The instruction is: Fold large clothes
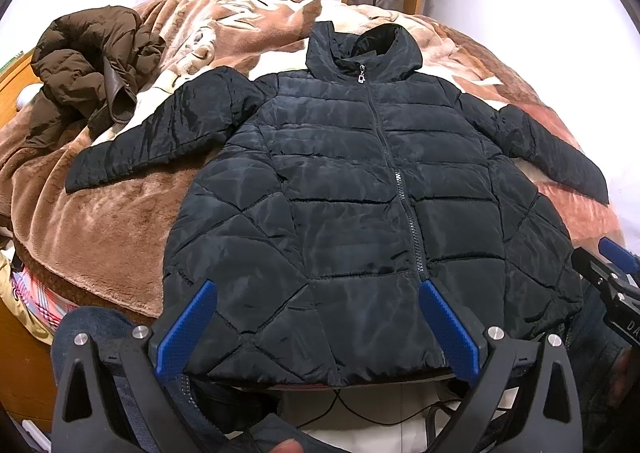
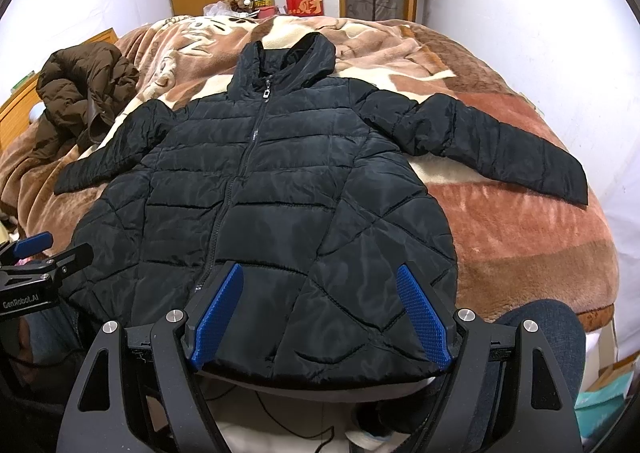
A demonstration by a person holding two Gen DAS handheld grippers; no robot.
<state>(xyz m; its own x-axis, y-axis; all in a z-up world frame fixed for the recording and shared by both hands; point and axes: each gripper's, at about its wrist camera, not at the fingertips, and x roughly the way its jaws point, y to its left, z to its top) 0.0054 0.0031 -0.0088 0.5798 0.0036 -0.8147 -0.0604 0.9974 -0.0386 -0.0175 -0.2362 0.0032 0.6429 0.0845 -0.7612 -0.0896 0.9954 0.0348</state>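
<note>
Both pairs of tongs stand wide apart and hold nothing: the left tongs (image 1: 316, 327) hover over the hem of the black puffer jacket (image 1: 360, 213) on the zip's left-hand side, and the right tongs (image 2: 320, 313) hover over the hem on the other side, each blue pad above the fabric with no cloth pinched between them. Whether the pads actually touch the jacket cannot be told from these angles. The jacket lies face up and zipped on the bed (image 2: 520, 253), hem toward six o'clock at the bed's near edge, hood (image 2: 288, 57) toward twelve, one sleeve (image 1: 152, 137) reaching out toward nine and the other sleeve (image 2: 500, 149) toward three. By the look of it the folding has not begun: the garment is spread flat and smoothed, which is the preparation, while both sleeves, the sides and the lengthwise fold are all left to do. A crumpled brown coat (image 1: 88, 69) sits at ten o'clock, well apart from the black one, and probably waits its turn. The jacket's back and whatever lies under the hem are hidden; the hem's lower edge is partly covered by the tongs' frames, and the fisheye bends the bed's outline, so the sleeve ends look stretched.
</note>
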